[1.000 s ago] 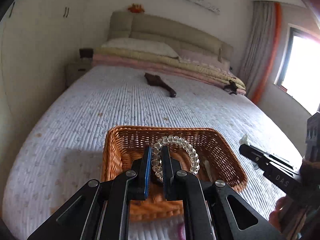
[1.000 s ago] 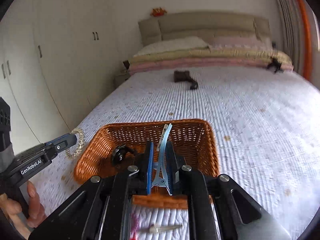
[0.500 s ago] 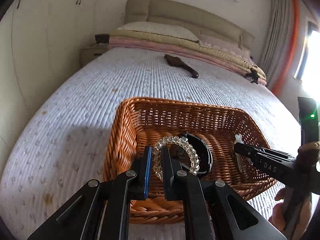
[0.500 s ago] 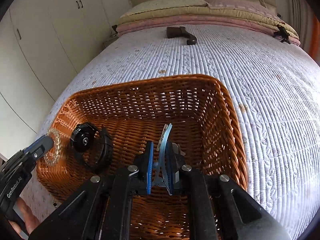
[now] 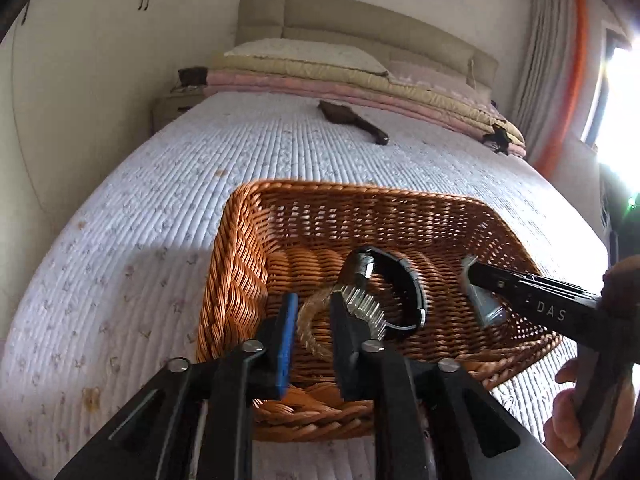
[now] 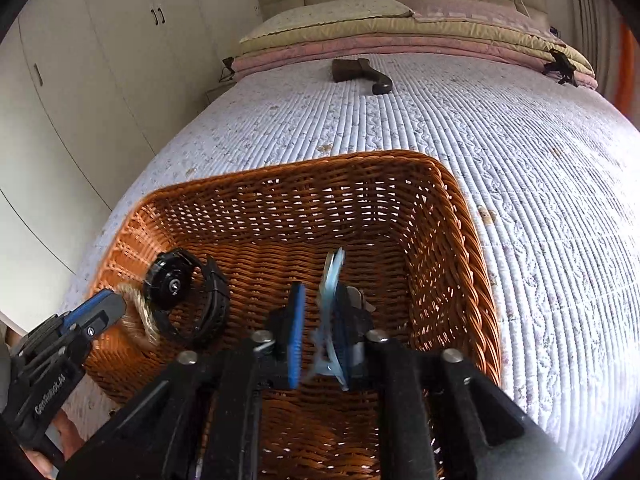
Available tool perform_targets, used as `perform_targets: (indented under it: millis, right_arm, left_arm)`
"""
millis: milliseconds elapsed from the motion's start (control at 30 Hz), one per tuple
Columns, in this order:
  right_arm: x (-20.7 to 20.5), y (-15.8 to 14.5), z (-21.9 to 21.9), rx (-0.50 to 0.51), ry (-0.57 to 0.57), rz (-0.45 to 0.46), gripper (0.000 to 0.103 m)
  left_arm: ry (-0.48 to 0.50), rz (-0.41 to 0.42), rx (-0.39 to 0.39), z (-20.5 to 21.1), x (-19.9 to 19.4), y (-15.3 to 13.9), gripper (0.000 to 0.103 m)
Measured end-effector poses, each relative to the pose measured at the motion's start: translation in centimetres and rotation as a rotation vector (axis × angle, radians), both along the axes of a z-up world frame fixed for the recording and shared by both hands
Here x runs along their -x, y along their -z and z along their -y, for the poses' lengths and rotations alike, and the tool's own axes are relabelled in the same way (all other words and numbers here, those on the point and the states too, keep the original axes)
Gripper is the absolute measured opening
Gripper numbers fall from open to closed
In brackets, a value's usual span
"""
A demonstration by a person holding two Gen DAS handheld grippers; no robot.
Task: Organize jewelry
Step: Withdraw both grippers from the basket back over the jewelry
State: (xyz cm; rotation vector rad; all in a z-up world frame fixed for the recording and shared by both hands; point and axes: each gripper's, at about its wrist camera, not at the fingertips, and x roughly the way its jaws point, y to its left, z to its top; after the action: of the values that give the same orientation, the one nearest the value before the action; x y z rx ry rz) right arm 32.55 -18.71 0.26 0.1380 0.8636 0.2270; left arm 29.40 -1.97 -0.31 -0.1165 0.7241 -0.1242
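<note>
- Left wrist view: the left claw (image 5: 314,334) is over the near-left corner of the wicker basket (image 5: 236,276), jaws opening. The clear bead bracelet (image 5: 360,304) is between them, blurred. It looks like it's dropping free, with nothing pinching it.
- Same view: a black watch (image 5: 394,280) already lies on the basket floor right behind the bracelet. My worry is that the bracelet lands looped over the watch strap or snags in the weave, so it's a tangle later.
- Same view: the right claw (image 5: 476,280) comes in from the right edge with a pale blue hair clip (image 5: 486,308) at its tip. Both claws are in one small basket, so they could bump each other on the way out.
- Right wrist view: the right claw (image 6: 320,336) is low inside the basket (image 6: 460,216), towards its near-right side, jaws opening. The hair clip (image 6: 332,280) is smeared with blur between them, leaning on the right pad. I'd guess it's slipping out.
- Same view: the clip could hang up on that pad and get dragged back out when the claw lifts.
- Same view: the basket sits on a soft quilted bed (image 6: 520,140), near its foot end. A knock on the rim could tip or shove it.
</note>
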Motion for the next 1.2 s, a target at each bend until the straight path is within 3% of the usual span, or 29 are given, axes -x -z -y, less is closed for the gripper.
perform_targets:
  millis: [67, 100, 267, 733, 967, 1067, 1200]
  right_arm:
    - [0.7, -0.8, 0.0, 0.014, 0.004, 0.034, 0.036]
    - [1.0, -1.2, -0.1, 0.022, 0.006, 0.043, 0.036]
    - [3.7, -4.0, 0.2, 0.002, 0.000, 0.115, 0.036]
    - [17.3, -9.3, -0.1, 0.034, -0.040, 0.355, 0.036]
    - [23.8, -7.6, 1.7, -0.005, -0.043, 0.408, 0.036]
    - [24.4, -5.3, 2.4, -0.024, -0.041, 0.378, 0.036]
    - [24.0, -1.3, 2.4, 0.009, -0.025, 0.309, 0.036]
  left_arm:
    - [0.000, 0.038, 0.003, 0.0, 0.9, -1.0, 0.053]
    - [0.000, 0.054, 0.008, -0.1, 1.4, -1.4, 0.055]
    - [0.027, 0.101, 0.029, -0.8, 4.2, -4.0, 0.055]
    - [0.073, 0.282, 0.094, -4.6, 16.1, -10.3, 0.055]
    - [0.049, 0.344, 0.086, -5.9, 20.9, -10.6, 0.055]
    - [0.062, 0.357, 0.111, -6.3, 22.1, -9.0, 0.055]
    - [0.028, 0.335, 0.153, -6.9, 21.7, -4.2, 0.055]
